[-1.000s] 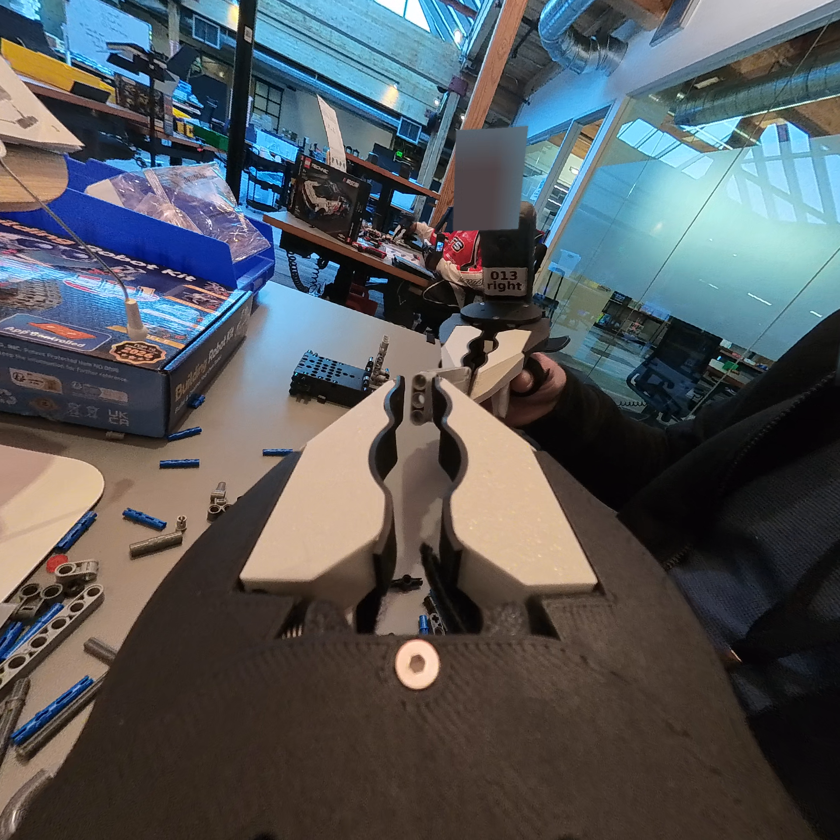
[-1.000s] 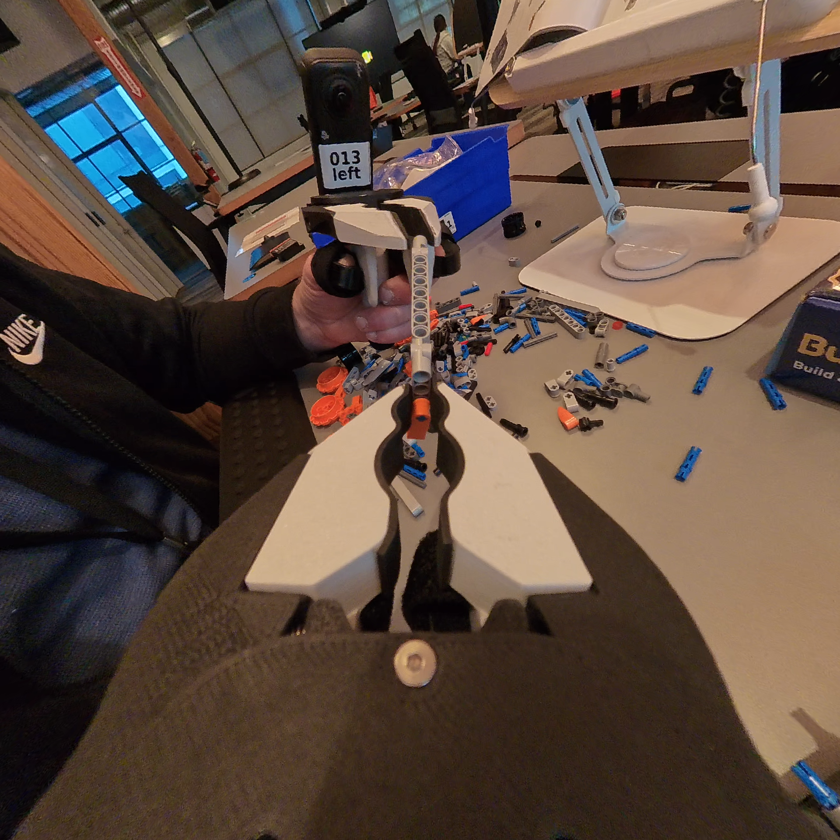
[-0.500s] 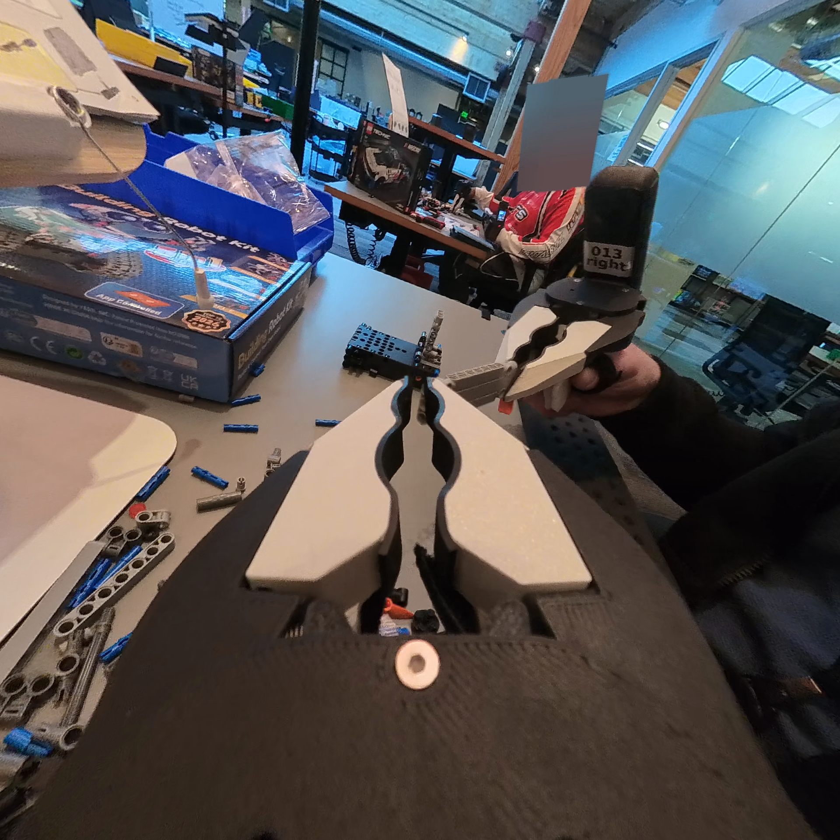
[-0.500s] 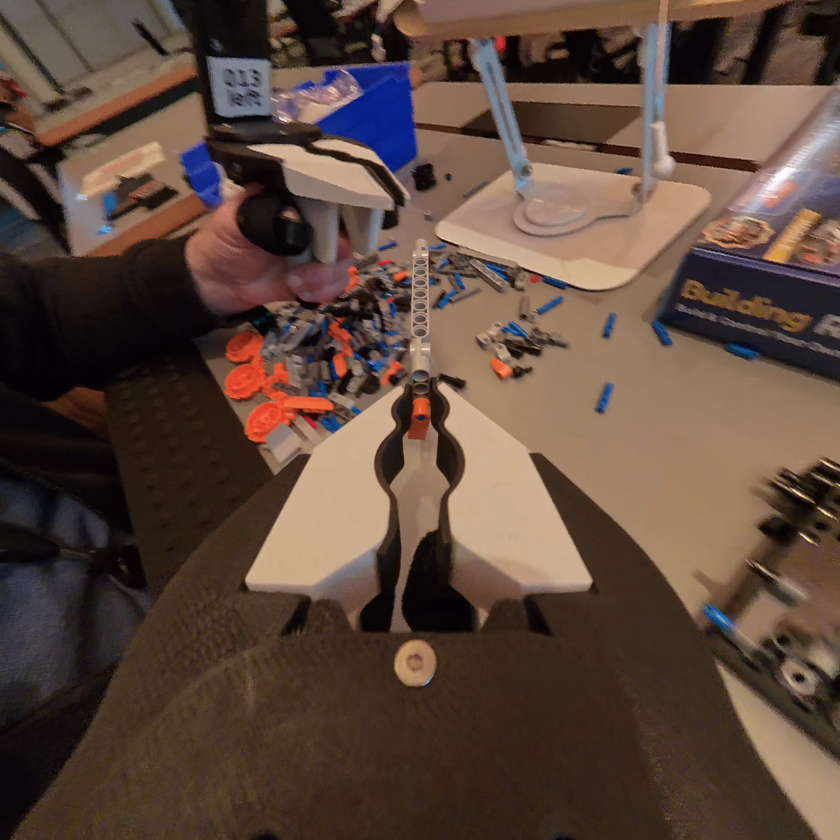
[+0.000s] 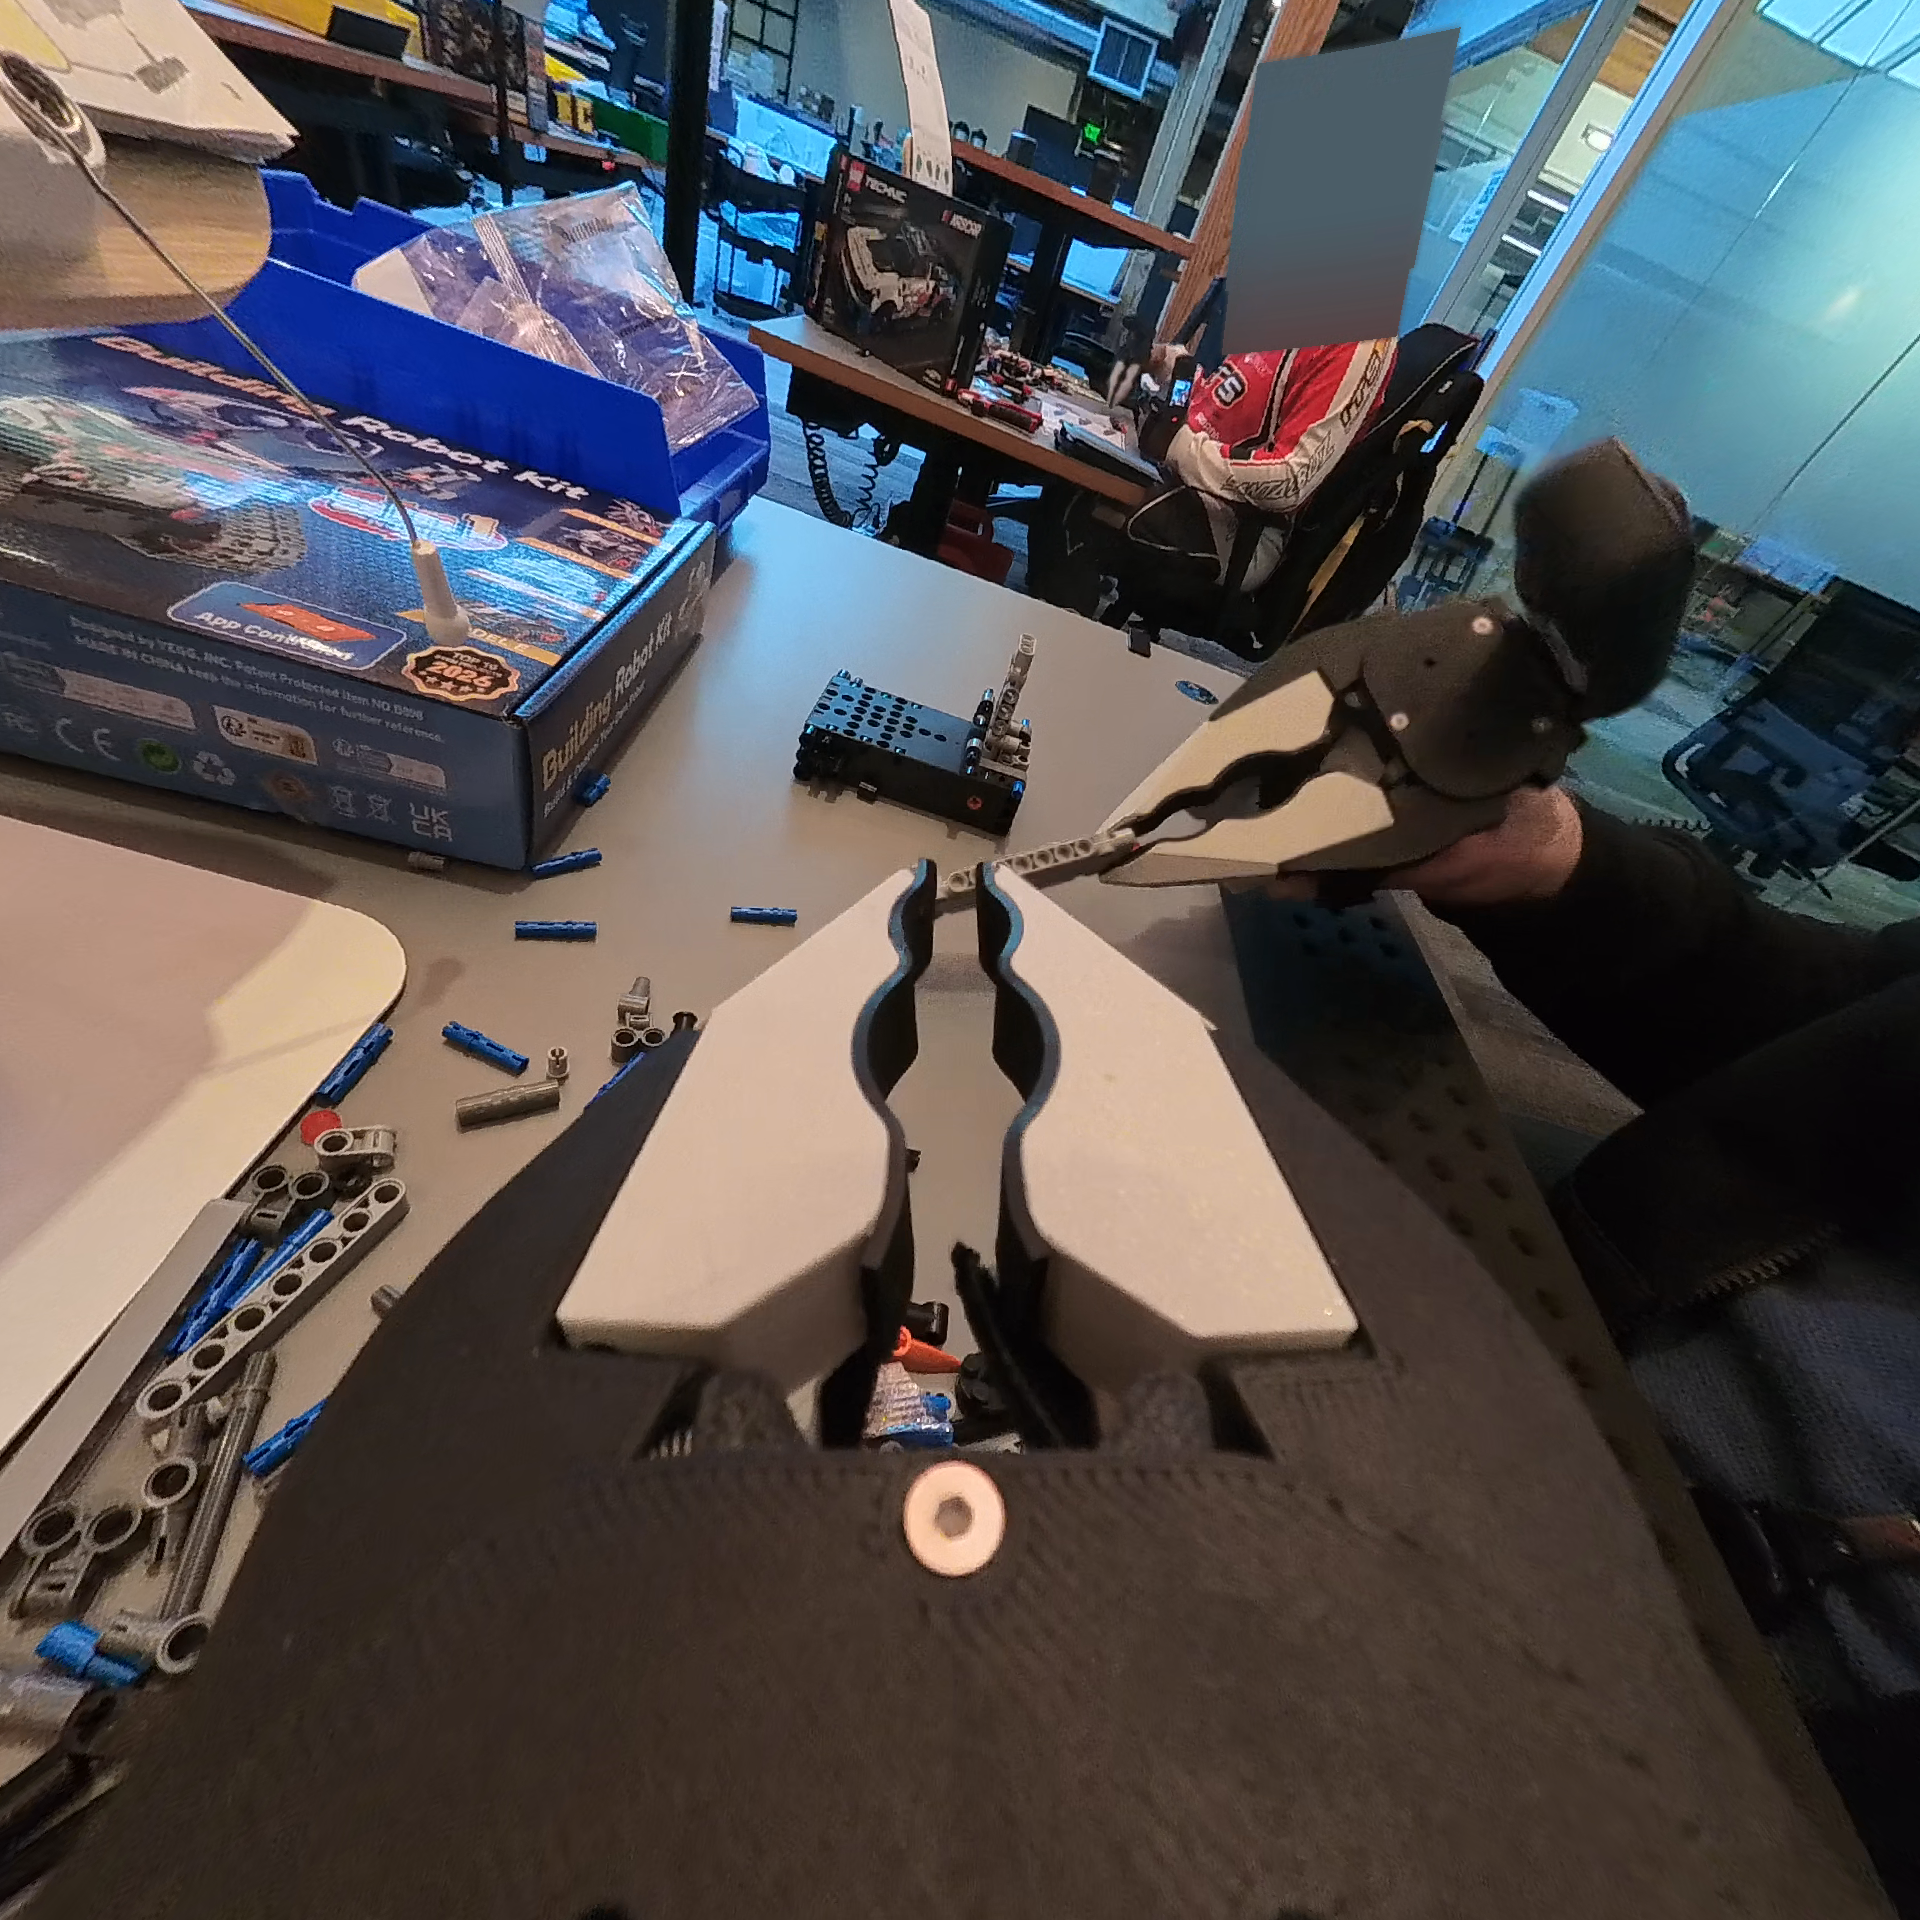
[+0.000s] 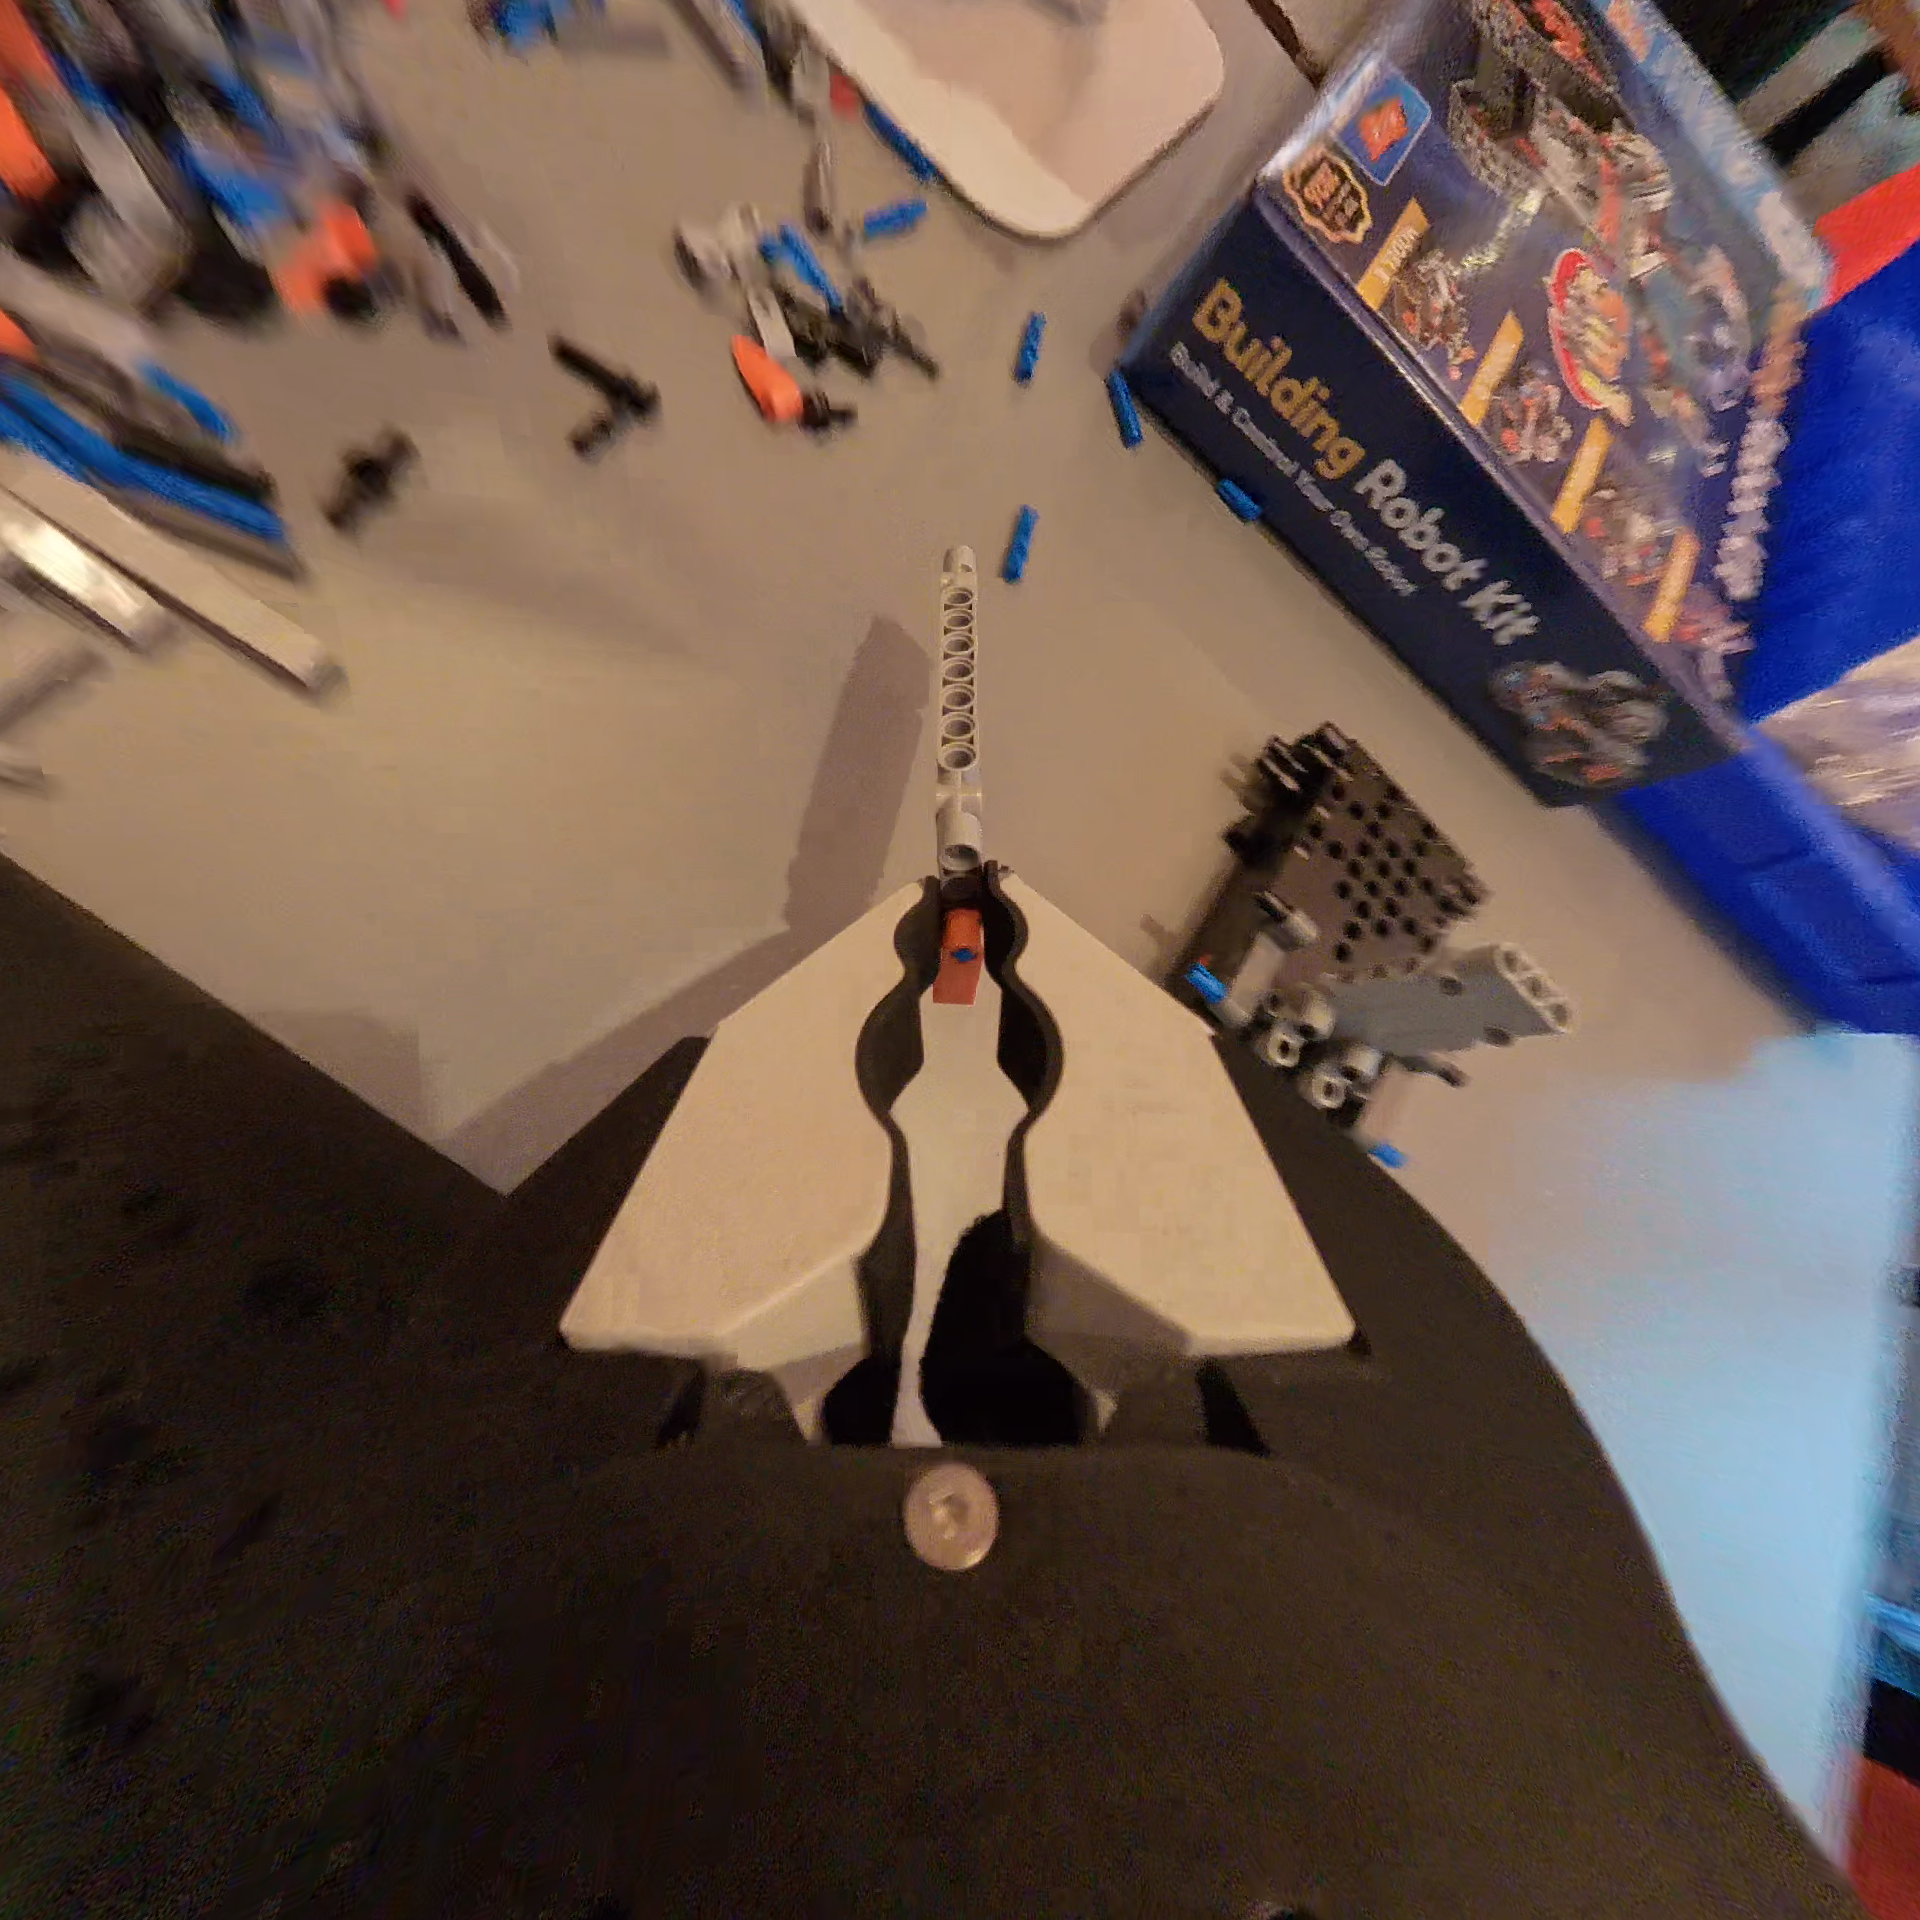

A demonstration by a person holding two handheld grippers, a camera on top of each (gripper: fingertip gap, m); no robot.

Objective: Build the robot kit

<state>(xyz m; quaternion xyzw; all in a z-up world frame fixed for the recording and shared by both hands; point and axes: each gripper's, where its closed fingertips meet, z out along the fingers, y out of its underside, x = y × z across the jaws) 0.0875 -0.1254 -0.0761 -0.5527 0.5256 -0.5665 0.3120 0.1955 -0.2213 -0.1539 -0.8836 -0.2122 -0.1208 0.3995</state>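
Note:
My right gripper (image 6: 961, 883) is shut on the near end of a long grey holed beam (image 6: 958, 686). An orange piece (image 6: 958, 961) on that end sits between its jaws. The beam points out over the grey table, its far end free. In the left wrist view the right gripper (image 5: 1117, 847) comes in from the right, held in a hand, and the beam (image 5: 1039, 857) reaches across to just behind my left gripper's tips. My left gripper (image 5: 951, 881) has a narrow gap and holds nothing. A black perforated block assembly (image 5: 914, 743) stands beyond it and also shows in the right wrist view (image 6: 1351, 862).
A blue kit box (image 5: 312, 623) (image 6: 1455, 416) and a blue bin (image 5: 499, 343) are at the left. A white stand base (image 5: 156, 1039) and loose grey and blue parts (image 5: 208, 1351) lie near. A black studded mat (image 5: 1351, 997) is at the table edge. A person (image 5: 1278, 416) sits at a far desk. One gripper's finger ends stand about 15 cm off the other's.
My left gripper let go of the beam's far end. My right gripper swung away with the beam and now points down at the table near the black block; its view is blurred.

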